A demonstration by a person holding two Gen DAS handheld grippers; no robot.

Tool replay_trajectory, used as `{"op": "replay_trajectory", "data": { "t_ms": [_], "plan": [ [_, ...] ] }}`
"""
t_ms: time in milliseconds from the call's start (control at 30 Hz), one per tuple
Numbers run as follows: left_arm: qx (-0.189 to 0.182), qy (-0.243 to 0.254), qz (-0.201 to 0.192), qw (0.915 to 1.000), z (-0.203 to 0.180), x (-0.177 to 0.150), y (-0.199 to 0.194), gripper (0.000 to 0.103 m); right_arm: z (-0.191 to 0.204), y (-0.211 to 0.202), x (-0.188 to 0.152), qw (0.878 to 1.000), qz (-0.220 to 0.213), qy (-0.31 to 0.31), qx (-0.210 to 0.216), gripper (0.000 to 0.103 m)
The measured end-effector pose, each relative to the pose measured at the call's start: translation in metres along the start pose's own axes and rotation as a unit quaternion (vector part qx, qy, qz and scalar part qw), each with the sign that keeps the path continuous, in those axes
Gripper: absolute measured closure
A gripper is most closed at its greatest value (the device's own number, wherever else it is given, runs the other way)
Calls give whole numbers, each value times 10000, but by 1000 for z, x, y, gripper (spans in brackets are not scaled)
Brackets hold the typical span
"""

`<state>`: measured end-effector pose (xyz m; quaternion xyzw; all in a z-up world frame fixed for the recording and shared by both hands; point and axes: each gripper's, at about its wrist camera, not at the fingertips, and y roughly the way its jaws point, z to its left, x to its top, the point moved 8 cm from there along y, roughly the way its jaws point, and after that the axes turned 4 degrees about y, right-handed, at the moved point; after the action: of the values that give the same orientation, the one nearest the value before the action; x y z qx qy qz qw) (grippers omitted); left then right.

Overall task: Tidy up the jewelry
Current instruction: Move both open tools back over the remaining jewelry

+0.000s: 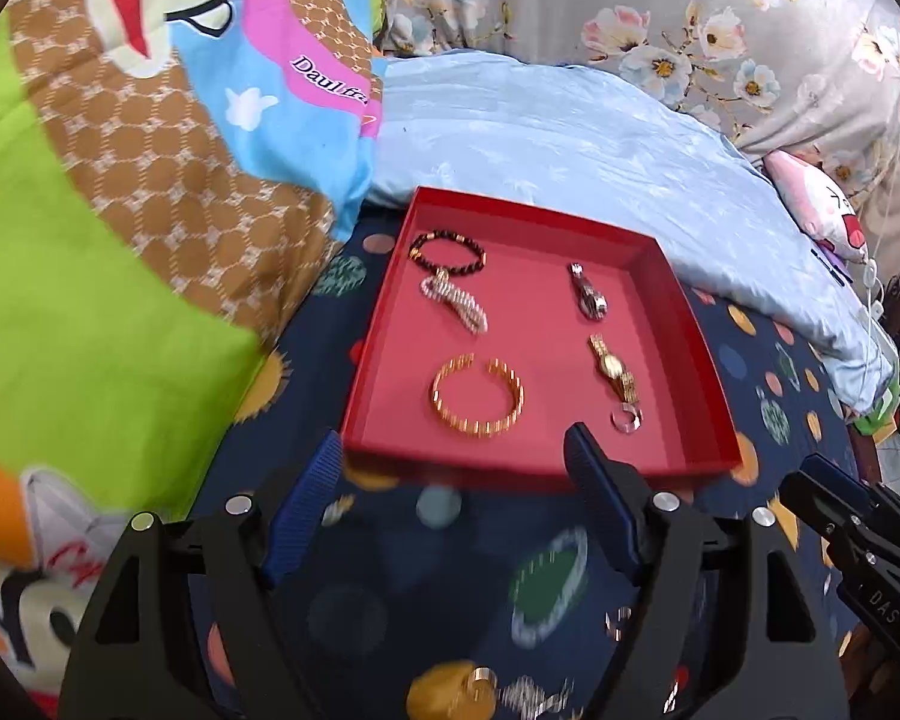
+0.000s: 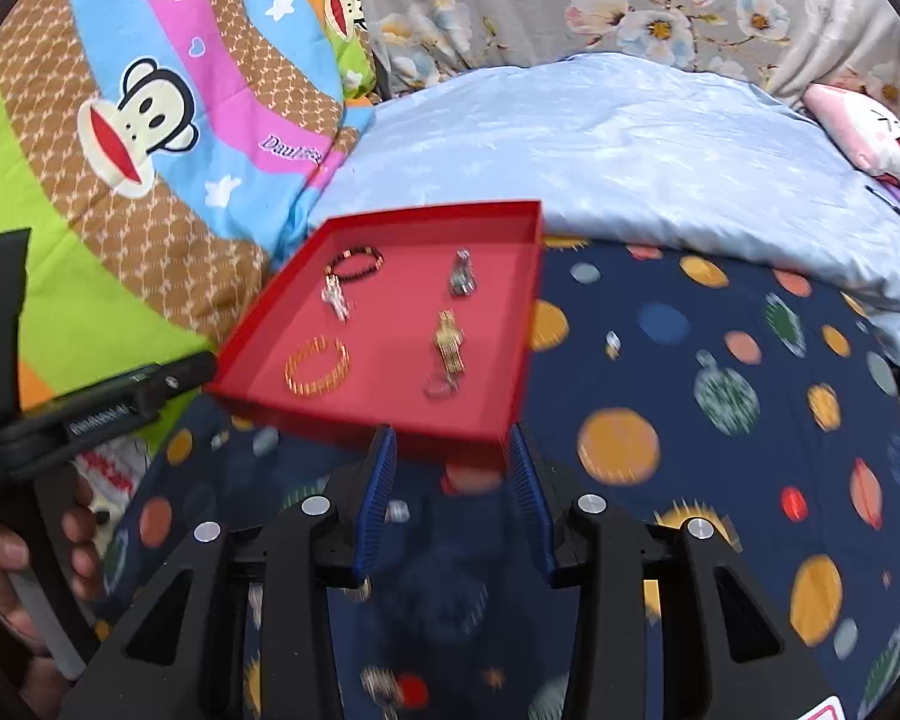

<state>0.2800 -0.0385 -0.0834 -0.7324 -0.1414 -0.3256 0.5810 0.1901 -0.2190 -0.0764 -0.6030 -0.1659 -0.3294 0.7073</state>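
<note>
Red tray [image 1: 684,306] sat on the bed's planet-print sheet [image 2: 720,480], w/ most jewelry already in it: beaded bracelet [image 1: 447,252], crystal chain [image 1: 456,300], gold bangle [image 1: 477,393], gold watch [image 1: 613,369], silver watch [image 1: 588,294], silver ring [image 1: 625,420]. Loose pieces lay on the sheet near the left hand-held gripper [image 1: 450,516], blurred; one small ring [image 2: 612,344] just right of tray. Both hand-held grippers were spread, holding nothing; right one [image 2: 453,498] hovered at tray's near edge. Rings prob. light, hard, slippery; pinch across the band. Chains limp; take mid-length.
</note>
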Motion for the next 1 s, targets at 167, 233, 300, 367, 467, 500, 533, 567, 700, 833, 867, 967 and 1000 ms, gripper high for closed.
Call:
{"op": "replay_trajectory", "data": {
  "t_ms": [167, 233, 300, 367, 467, 500, 533, 567, 700, 833, 867, 967, 1000],
  "plan": [
    [-29, 160, 125, 9998, -7, -33, -20, 29, -4, -19, -34, 9999, 151, -19, -68, 65],
    [-47, 206, 187, 9996, -8, -46, -27, 29, -3, -25, -48, 9997, 207, -65, -118, 65],
    [-48, 218, 239, 9995, -7, -57, -31, 29, -1, -28, -63, 9995, 314, -60, -83, 64],
    [-58, 175, 329, 9993, -5, -70, -34, 29, 1, -28, -73, 9992, 393, -63, -78, 65],
    [-40, 112, 460, 9989, -1, -88, -38, 29, 8, -25, -92, 9984, 531, -139, -137, 64],
    [-18, 107, 492, 9987, 1, -92, -39, 29, 11, -25, -99, 9981, 571, -168, -136, 65],
    [10, 98, 540, 9985, 4, -99, -40, 29, 13, -25, -103, 9980, 595, -180, -122, 65],
    [24, 81, 576, 9983, 6, -104, -41, 29, 15, -25, -107, 9978, 620, -185, -108, 65],
    [69, 60, 770, 9970, 13, -127, -41, 29, 20, -29, -121, 9972, 719, -206, -85, 65],
    [65, 91, 931, 9956, 14, -148, -40, 29, 21, -31, -129, 9968, 772, -199, -89, 65],
    [58, 106, 945, 9955, 13, -153, -40, 29, 21, -32, -130, 9967, 780, -201, -101, 64],
    [40, 133, 920, 9957, 11, -158, -40, 29, 21, -33, -132, 9966, 789, -198, -113, 64],
    [42, 149, 906, 9958, 11, -159, -40, 29, 21, -34, -132, 9966, 788, -192, -122, 65]
  ]
}}
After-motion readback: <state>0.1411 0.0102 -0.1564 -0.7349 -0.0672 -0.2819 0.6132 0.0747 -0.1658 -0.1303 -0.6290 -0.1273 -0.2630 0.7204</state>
